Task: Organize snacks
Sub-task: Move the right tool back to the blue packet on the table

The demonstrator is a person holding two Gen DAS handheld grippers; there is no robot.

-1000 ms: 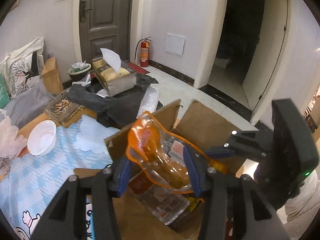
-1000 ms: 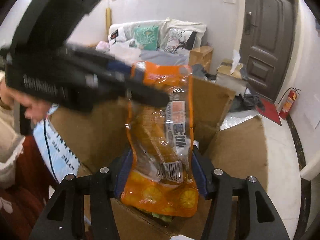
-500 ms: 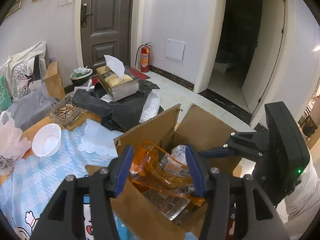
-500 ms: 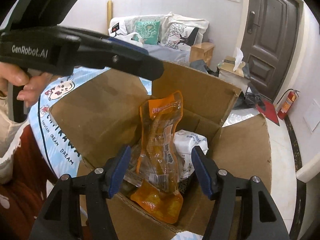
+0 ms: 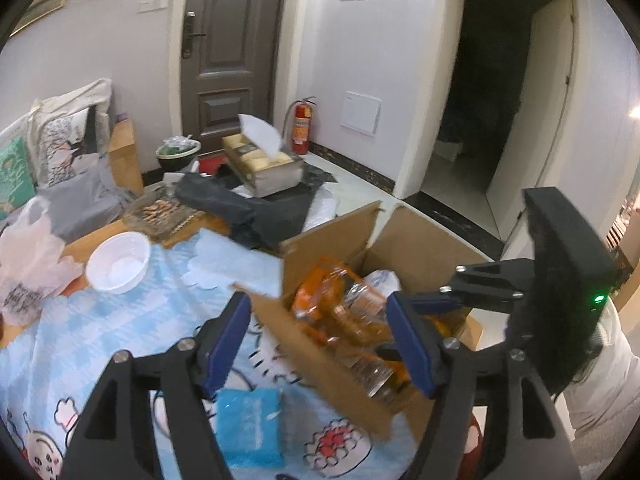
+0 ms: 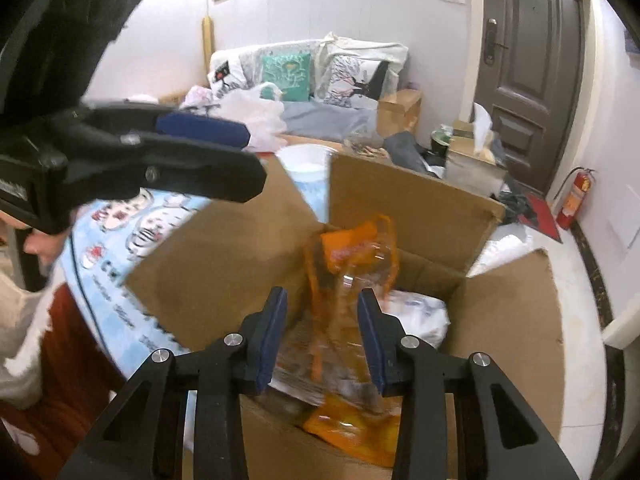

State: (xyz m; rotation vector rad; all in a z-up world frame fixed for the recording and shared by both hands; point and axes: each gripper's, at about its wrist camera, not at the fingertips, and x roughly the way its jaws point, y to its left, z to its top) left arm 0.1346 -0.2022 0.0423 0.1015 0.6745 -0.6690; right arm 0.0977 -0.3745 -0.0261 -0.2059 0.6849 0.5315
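Judging the orange snack bag (image 6: 352,280) in the cardboard box (image 6: 516,320) light, crinkly, slippery, we would pinch its top seal; left gripper (image 5: 320,336) wide and empty, right gripper (image 6: 322,334) narrower, straddling the bag.

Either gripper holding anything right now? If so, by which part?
Left gripper: open, holding nothing. Right gripper brackets the orange snack bag's lower half inside the cardboard box; motion blur hides whether the pads touch it.

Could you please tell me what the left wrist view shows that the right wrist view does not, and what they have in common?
Only the left wrist view shows the dark open doorway, the blue packet on the tablecloth and the right tool. Only the right wrist view shows the sofa cushions and the left tool. Both show the cardboard box holding the orange snack bag, the fire extinguisher and the brown door.
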